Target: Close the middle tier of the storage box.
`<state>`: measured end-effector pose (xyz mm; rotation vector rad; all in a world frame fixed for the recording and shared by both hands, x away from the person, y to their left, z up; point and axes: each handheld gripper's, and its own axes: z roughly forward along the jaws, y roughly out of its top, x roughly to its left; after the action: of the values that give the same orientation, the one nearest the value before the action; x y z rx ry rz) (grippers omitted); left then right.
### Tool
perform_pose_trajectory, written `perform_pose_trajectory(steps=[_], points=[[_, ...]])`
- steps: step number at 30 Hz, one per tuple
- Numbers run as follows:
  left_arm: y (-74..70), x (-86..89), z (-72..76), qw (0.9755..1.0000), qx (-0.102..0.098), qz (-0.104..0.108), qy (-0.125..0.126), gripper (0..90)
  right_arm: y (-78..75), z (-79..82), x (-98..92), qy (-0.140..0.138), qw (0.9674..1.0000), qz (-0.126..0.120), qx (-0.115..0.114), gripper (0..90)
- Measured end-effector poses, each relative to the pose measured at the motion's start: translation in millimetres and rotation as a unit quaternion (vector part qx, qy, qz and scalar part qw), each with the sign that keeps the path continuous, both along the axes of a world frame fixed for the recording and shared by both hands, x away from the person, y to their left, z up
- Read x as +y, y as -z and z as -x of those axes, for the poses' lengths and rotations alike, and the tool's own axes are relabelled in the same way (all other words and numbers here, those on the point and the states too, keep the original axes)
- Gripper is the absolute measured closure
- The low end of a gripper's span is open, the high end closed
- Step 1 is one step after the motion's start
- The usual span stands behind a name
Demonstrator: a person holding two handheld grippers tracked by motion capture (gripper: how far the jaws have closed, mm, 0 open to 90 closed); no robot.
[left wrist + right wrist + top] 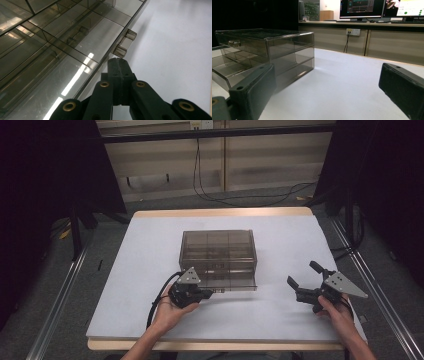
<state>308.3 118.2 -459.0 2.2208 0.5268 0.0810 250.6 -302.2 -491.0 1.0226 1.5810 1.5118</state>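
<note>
Left claw (118, 65), clenched empty, sits beside the open drawer (231, 279) handle (125, 42); right claw (305, 281) released. Next, probably: push drawer shut.

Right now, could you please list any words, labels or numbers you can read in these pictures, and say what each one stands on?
None can be read.
The monitors behind the table show coloured windows, too small and blurred to read.
The smoky drawer box, the wall socket and both grippers bear no visible lettering.
</note>
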Motion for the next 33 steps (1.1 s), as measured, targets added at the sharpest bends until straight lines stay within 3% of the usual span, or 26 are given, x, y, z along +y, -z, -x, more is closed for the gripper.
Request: perform_pose_trajectory(steps=[16,18,31,33], points=[[-3.0,-3.4,-1.8,1.0,-0.003,-0.003,-0.003,90.0,0.0,0.0,-0.1,-0.001,1.0,0.001,0.0,0.8],[-2.3,-3.3,-2.4,1.0,-0.005,0.008,-0.004,90.0,0.0,0.0,-0.1,-0.001,1.0,0.001,0.0,0.8],[-2.6,-2.1,-5.7,1.0,-0.006,-0.001,-0.004,90.0,0.0,0.0,-0.1,-0.001,1.0,0.001,0.0,0.8],[-1.9,-3.5,-5.5,0.9999,-0.004,0.006,-0.008,90.0,0.0,0.0,0.0,0.0,1.0,0.0,0.0,0.8]])
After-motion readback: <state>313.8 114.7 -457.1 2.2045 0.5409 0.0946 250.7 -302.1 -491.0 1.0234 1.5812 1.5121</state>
